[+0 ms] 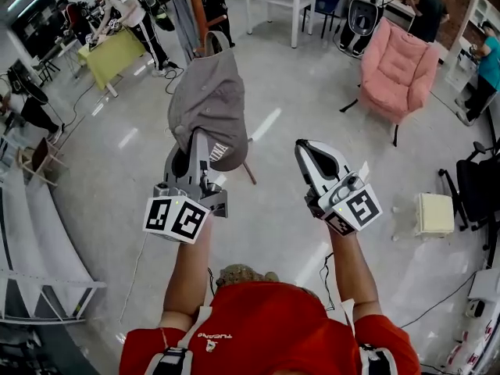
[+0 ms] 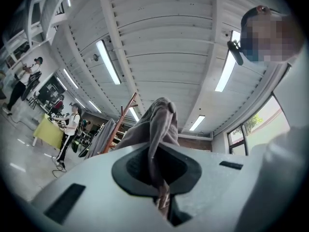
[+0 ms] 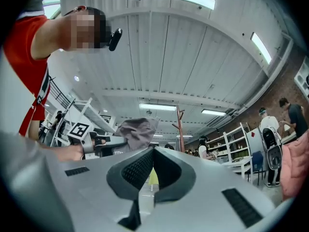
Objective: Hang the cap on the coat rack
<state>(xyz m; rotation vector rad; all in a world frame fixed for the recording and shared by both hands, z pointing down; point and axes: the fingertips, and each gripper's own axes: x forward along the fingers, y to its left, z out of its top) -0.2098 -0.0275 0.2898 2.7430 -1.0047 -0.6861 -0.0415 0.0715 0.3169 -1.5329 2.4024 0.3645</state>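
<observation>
Over the polished floor (image 1: 297, 92) we hold the soft, light cap (image 1: 209, 100) near the coat rack (image 1: 198, 14), left claw (image 1: 200, 141) pinching its limp fabric edge, right claw (image 1: 311, 158) closed on nothing.

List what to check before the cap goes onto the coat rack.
1. Jaws of the left gripper shut on the grey cap: ok.
2. The right gripper empty, jaws together, clear of the cap: ok.
3. The coat rack in sight ahead: ok.
4. Room at the rack's top: ok, it looks bare in the right gripper view.
5. Cap hung: not ok; it is beside the rack, apart.
6. Which part of the cap is pinched: cannot tell.
</observation>
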